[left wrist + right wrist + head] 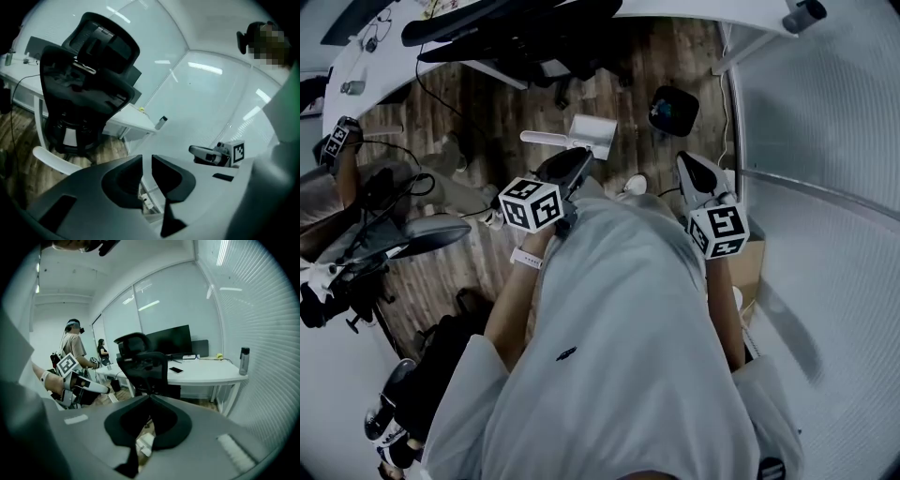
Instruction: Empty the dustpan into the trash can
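Office. A white desk (206,374) carries a black monitor (168,341) and a phone (176,370). Black swivel chairs (140,365) stand on wood-plank flooring (487,112). Glass partition walls (161,305) and slatted window blinds (265,333) enclose the room.

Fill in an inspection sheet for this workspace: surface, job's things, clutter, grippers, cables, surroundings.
Surface: brown wooden plank floor.
Job's things: white plastic dustpan lies on the floor, not gripped; black round trash can stands apart from it, to its right in the head view.
Clutter: black office chair with headrest; brown cardboard box by the wall.
Grippers: left gripper has its jaws slightly apart with nothing between them; right gripper is shut and empty.
Cables: black cable looped on the floor at the left.
Surroundings: white desk, white slatted blinds, a second person standing farther back.
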Available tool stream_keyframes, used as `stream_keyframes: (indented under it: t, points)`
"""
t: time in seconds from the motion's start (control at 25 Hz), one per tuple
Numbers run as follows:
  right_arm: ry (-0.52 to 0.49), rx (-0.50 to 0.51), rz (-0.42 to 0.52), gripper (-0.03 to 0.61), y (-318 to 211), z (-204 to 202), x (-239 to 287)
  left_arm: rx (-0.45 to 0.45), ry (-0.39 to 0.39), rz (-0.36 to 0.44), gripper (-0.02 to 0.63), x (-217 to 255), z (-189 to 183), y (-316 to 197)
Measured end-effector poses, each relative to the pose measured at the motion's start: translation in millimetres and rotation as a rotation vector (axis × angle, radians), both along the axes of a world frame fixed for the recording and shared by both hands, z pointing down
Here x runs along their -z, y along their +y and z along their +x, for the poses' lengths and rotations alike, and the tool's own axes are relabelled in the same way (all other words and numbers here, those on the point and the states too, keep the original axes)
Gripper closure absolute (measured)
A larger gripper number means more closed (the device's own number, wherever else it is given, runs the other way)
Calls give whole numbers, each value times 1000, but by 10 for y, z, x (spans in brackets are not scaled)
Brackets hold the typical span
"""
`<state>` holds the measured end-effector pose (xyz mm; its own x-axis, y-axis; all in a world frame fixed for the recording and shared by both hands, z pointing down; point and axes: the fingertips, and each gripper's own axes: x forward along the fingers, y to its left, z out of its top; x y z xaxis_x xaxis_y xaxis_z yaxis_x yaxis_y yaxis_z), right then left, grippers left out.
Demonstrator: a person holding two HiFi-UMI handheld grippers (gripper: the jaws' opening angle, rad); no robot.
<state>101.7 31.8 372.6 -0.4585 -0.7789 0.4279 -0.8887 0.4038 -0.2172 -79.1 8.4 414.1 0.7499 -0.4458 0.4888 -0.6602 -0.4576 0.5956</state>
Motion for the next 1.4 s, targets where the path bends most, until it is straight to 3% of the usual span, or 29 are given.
stream_keyframes:
  t: [0.04, 0.16, 0.36, 0.6, 1.16, 1.4]
  points:
    - [-8, -17, 19, 568, -28, 54, 81, -2, 52, 15, 569, 150, 104, -29]
    - [17, -21, 77, 568, -79, 179, 353, -37, 155, 87, 586, 616, 426, -71]
    - [97, 19, 181, 566, -94, 314, 849, -127, 77, 247, 597, 1052, 743, -34]
    - [76, -57, 221, 568, -63, 605, 1127, -169, 39, 324, 597, 1325, 885, 27]
    - [107, -120, 191, 568, 115, 798, 1040, -165, 13, 343, 598, 1429, 960, -19]
    - [119, -63, 184, 568, 271, 773, 972, -161, 8, 349, 600, 1428, 1036, 123]
